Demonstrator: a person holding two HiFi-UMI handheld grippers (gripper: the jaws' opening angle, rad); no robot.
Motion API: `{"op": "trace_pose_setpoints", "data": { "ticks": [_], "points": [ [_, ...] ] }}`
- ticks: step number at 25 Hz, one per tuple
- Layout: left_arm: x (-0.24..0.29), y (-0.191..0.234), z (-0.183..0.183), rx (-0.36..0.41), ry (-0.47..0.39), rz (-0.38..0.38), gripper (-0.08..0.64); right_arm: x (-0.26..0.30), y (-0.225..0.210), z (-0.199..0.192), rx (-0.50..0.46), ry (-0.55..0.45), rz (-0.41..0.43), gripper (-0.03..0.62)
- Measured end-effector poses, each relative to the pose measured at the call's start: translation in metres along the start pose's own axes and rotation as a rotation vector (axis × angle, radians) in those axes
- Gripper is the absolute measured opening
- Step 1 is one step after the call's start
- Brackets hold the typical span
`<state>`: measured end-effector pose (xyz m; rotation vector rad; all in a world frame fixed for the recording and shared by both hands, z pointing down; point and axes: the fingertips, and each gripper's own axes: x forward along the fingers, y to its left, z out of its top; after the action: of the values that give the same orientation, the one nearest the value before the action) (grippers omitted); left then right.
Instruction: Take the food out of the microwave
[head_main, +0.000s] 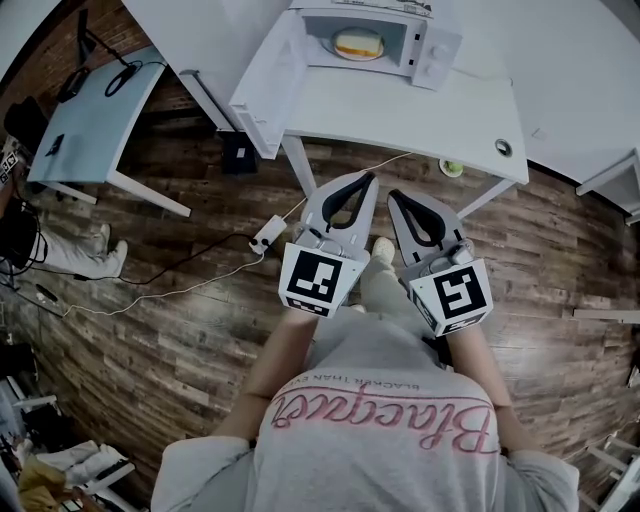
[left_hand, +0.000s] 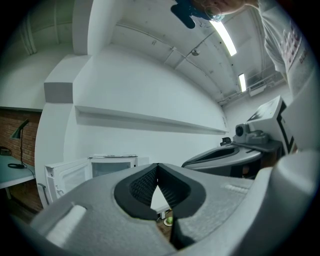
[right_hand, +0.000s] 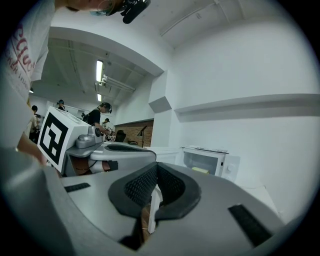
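Both my claws are clenched with nothing in them. The left claw and the right claw sit side by side in front of my chest, pointing level at the counter, and each one's pads meet at the tip. I judge that fits the stage I'm at, because I'm well back from the counter and there is nothing within reach to take.

The food, a pale yellow-topped piece on a plate, sits inside the microwave at the far edge of the counter. The door hangs wide open to the left, so the way in is clear and the job is not yet begun. I would have to open a claw before I get to the plate.

The head view looks down into the cavity and shows the plate whole. The right gripper view shows the right claw shut and the food as a thin yellow strip low in the lit opening. In the left gripper view, past the shut left claw, I see the microwave and its open door, but I cannot make out the food. That view does show a small green thing on the floor by the counter leg.
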<state>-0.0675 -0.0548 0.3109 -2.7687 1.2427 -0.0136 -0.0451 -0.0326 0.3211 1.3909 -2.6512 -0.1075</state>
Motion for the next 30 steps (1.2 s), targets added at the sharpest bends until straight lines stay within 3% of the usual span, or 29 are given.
{"op": "trace_pose_setpoints", "data": {
  "ticks": [15, 30],
  "points": [
    [0.052, 0.044, -0.014, -0.018, 0.016, 0.024, 0.006, 0.055, -0.038, -0.019, 0.053, 0.027, 0.024, 0.011],
    [0.146, 0.096, -0.031, -0.051, 0.044, 0.017, 0.006, 0.132, -0.121, -0.022, 0.071, 0.044, 0.038, 0.011]
  ]
}}
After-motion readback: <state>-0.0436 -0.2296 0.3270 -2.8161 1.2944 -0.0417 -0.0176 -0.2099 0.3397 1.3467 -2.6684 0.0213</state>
